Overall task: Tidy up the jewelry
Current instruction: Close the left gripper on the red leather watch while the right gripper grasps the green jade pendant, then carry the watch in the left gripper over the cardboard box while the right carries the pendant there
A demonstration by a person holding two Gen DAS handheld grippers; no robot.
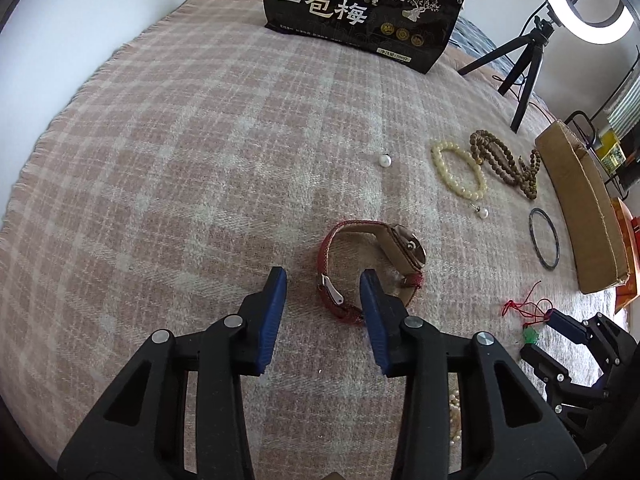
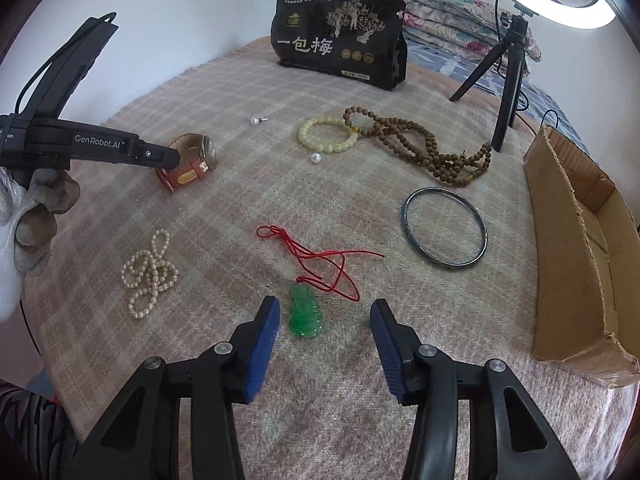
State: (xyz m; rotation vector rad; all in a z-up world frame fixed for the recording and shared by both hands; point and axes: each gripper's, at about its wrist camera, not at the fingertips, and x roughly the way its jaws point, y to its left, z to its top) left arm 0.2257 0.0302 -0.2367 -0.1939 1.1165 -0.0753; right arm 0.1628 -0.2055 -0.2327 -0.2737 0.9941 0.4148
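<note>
Left gripper (image 1: 323,312) and right gripper (image 2: 324,340): matte black angular plastic frames with triangular cut-outs, round silver pivot screws, ribbed blue pads on the jaws. Left unit's body carries white "GenRobot.AI" lettering and a thin black cable loop. Left hand (image 2: 28,216): white glove with brown fingertips.

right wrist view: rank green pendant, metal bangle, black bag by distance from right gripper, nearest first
1. green pendant, between the open fingers of the right gripper, left of centre
2. metal bangle, ahead, to the right
3. black bag, far back, upright
</note>
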